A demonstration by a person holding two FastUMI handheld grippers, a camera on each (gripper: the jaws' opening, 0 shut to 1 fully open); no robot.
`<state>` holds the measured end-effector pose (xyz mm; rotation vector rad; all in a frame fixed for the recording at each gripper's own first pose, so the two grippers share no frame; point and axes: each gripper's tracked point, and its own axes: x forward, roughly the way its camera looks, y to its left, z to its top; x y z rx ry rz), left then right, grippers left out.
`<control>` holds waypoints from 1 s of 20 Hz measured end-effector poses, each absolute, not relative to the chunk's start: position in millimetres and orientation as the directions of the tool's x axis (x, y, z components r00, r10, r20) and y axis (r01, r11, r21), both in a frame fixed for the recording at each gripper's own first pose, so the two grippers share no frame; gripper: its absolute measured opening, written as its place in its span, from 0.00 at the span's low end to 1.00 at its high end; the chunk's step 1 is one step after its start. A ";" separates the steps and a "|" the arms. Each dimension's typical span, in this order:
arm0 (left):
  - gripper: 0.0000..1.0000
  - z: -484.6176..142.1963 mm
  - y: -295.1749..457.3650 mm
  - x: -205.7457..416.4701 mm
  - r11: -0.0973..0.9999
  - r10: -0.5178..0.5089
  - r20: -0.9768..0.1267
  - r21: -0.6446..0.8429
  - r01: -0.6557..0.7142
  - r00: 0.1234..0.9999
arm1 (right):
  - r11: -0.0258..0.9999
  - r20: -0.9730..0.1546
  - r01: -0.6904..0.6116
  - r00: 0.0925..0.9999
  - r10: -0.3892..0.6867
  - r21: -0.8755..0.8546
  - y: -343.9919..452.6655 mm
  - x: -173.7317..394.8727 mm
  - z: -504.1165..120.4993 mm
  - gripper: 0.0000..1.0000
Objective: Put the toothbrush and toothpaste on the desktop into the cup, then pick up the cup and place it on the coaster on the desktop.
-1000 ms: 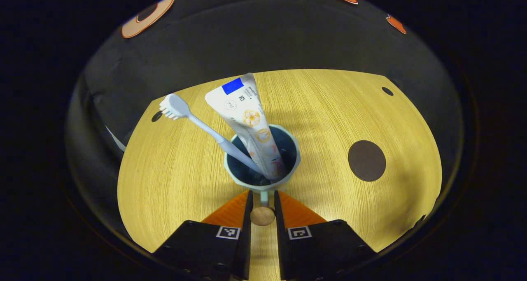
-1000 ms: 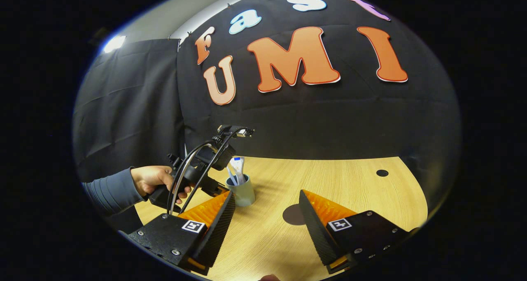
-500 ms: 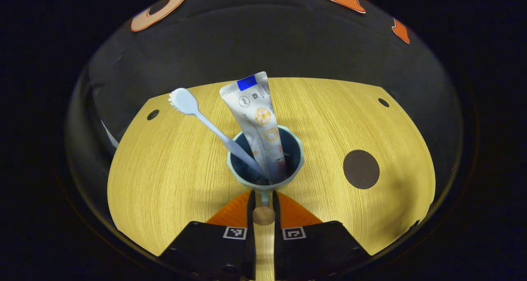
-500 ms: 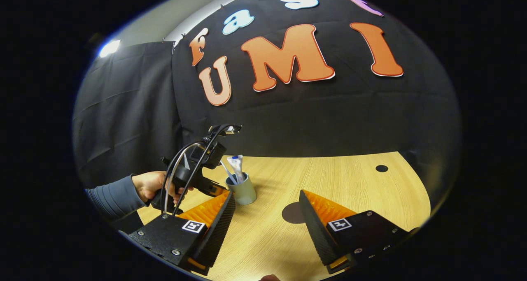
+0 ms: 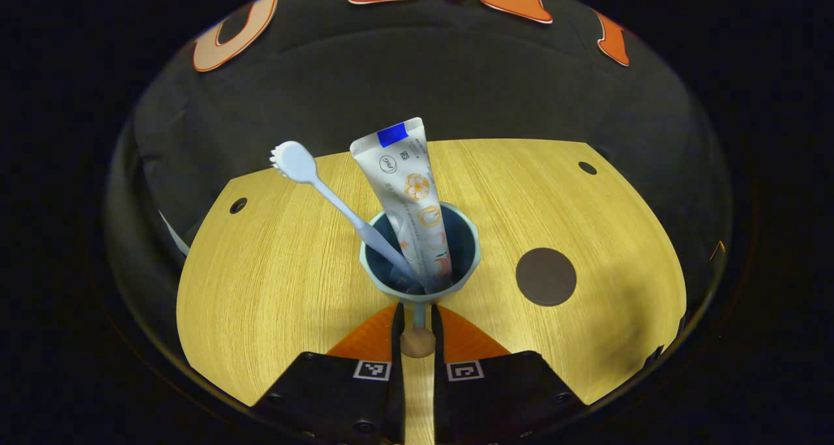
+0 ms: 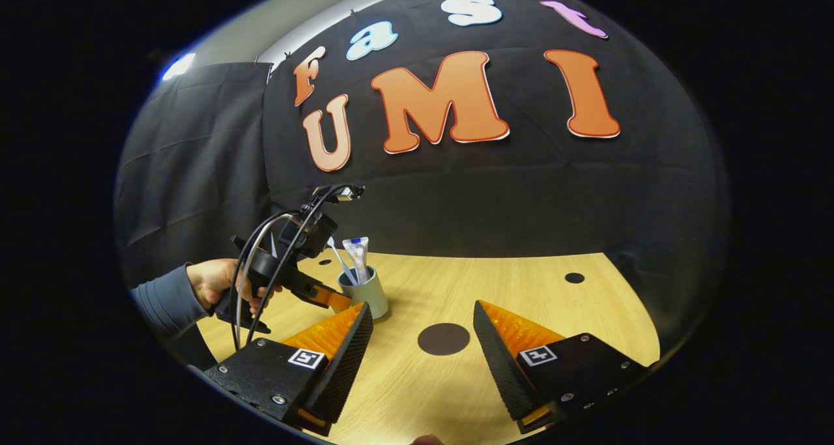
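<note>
A pale blue-grey cup (image 5: 420, 282) stands upright in the middle of the left gripper view, holding a white toothbrush (image 5: 313, 181) that leans left and a white toothpaste tube (image 5: 407, 184). My left gripper (image 5: 417, 311) is shut on the cup's thin handle, just above a round wooden knob (image 5: 417, 342). A dark round coaster (image 5: 546, 276) lies on the wood to the cup's right. In the right gripper view my right gripper (image 6: 423, 341) hangs open above the table, with the coaster (image 6: 443, 339) between its fingers farther off. The cup (image 6: 365, 295) and the left gripper (image 6: 329, 298) are at the left.
The wooden table (image 5: 260, 288) has small dark holes at the far left (image 5: 238, 205) and far right (image 5: 587, 167). A person's hand (image 6: 208, 285) and sleeve hold the left gripper, from which cables loop. Black cloth walls rise behind the table.
The left gripper's fingers closed on the cup's handle. Since then the coaster has come nearer to the cup in the left gripper view. The right gripper stayed open and its view shifted slightly.
</note>
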<state>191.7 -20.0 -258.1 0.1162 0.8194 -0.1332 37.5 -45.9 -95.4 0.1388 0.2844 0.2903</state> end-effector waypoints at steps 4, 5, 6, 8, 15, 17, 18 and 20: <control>0.17 -258.3 -17.6 189.3 0.973 -0.124 -0.731 0.044 0.227 0.671 | 0.965 -0.246 -0.218 0.937 0.249 0.144 -71.8 22.3 -90.0 0.93; 0.17 -257.6 -16.4 188.2 0.969 -0.141 -0.729 0.035 0.243 0.669 | 0.968 -0.249 -0.206 0.939 0.236 0.141 -78.2 19.2 -89.4 0.93; 0.17 -257.4 -16.0 187.6 0.966 -0.157 -0.728 0.029 0.258 0.667 | 0.971 -0.249 -0.189 0.943 0.220 0.143 -85.4 16.7 -90.1 0.93; 0.17 -256.9 -12.7 187.6 0.957 -0.179 -0.732 0.025 0.288 0.658 | 0.974 -0.248 -0.170 0.947 0.204 0.152 -95.3 9.6 -89.3 0.93; 0.17 -253.9 -8.9 182.7 0.943 -0.215 -0.752 0.005 0.333 0.623 | 0.982 -0.243 -0.125 0.957 0.158 0.145 -123.7 -5.7 -91.9 0.93; 0.17 -252.4 -7.2 181.6 0.941 -0.217 -0.760 0.005 0.339 0.613 | 0.981 -0.248 -0.116 0.957 0.153 0.158 -128.6 -8.9 -97.6 0.93; 0.17 -252.7 -6.7 181.0 0.940 -0.215 -0.764 0.008 0.341 0.609 | 0.981 -0.253 -0.110 0.956 0.149 0.161 -131.8 -10.4 -99.8 0.93; 0.17 -253.0 -5.8 179.5 0.942 -0.207 -0.774 0.008 0.336 0.599 | 0.981 -0.269 -0.098 0.953 0.141 0.167 -137.8 -11.4 -106.2 0.93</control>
